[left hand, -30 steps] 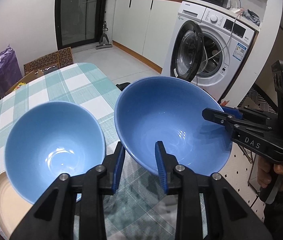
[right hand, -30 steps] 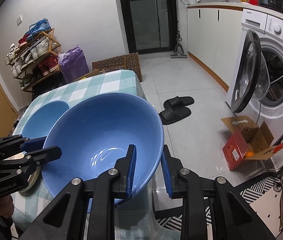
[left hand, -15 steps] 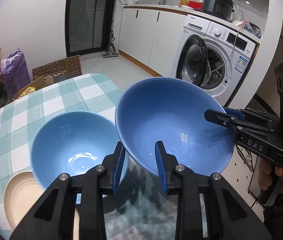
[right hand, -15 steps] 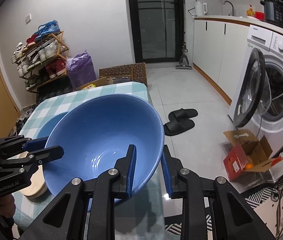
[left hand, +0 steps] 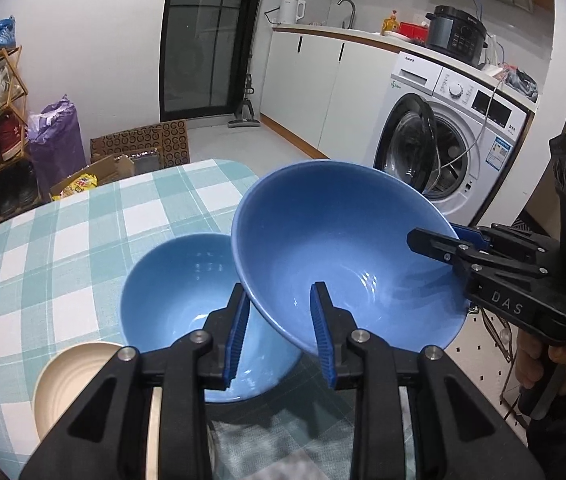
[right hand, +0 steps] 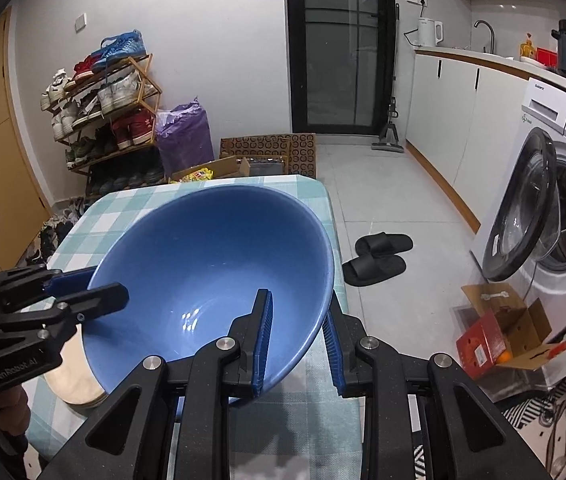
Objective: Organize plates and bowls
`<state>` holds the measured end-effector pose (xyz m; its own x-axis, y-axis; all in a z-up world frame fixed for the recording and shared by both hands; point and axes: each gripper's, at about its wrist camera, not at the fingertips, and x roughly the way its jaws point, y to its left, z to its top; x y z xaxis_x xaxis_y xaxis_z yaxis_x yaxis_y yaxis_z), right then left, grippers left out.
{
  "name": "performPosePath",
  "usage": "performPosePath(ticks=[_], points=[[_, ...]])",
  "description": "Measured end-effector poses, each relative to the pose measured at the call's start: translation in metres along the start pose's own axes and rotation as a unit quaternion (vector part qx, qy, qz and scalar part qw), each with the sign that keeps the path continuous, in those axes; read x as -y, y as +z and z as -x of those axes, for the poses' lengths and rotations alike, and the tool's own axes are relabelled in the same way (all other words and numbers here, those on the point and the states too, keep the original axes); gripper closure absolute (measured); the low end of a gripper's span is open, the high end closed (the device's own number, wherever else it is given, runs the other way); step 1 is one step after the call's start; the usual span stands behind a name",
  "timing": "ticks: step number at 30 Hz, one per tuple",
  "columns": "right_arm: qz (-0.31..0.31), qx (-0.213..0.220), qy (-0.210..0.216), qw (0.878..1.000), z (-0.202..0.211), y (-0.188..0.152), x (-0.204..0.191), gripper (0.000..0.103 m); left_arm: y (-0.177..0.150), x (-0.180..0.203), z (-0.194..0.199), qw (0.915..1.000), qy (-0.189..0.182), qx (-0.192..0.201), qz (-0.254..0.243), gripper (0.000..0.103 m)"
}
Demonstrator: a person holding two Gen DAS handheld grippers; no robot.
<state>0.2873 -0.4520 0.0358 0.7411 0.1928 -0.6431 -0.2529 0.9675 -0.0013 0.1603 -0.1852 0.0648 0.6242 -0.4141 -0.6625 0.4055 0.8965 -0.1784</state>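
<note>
Both grippers hold one large blue bowl (left hand: pixel 347 248) in the air above the table, tilted. My left gripper (left hand: pixel 279 332) is shut on its near rim. My right gripper (right hand: pixel 297 340) is shut on the opposite rim and also shows in the left wrist view (left hand: pixel 439 240). The large bowl (right hand: pixel 211 264) fills the right wrist view, with the left gripper (right hand: pixel 79 292) on its left rim. A smaller blue bowl (left hand: pixel 175 292) sits on the table, below and left of the large one. A beige plate (left hand: pixel 67 380) lies beside it at the near left.
The table has a green-white checked cloth (left hand: pixel 63 240). To the right are a washing machine (left hand: pixel 455 140) with its door open, slippers (right hand: pixel 379 256) and a red box (right hand: pixel 495 336) on the floor. A shoe rack (right hand: pixel 103 108) stands at the back left.
Both grippers lifted the large bowl higher and shifted it left, so it now overlaps the smaller bowl's right side. The smaller bowl and plate look farther below.
</note>
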Motion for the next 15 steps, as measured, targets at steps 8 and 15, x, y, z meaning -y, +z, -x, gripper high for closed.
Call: performPosePath(ticks=[8, 15], points=[[0.007, 0.009, 0.009, 1.000, 0.001, 0.008, -0.006, 0.077, 0.003, -0.009, 0.008, 0.9999, 0.007, 0.007, 0.000, 0.074], [0.015, 0.009, 0.019, 1.000, -0.005, 0.014, -0.017, 0.077, 0.003, -0.020, 0.015, 0.9998, 0.018, 0.011, 0.006, 0.074]])
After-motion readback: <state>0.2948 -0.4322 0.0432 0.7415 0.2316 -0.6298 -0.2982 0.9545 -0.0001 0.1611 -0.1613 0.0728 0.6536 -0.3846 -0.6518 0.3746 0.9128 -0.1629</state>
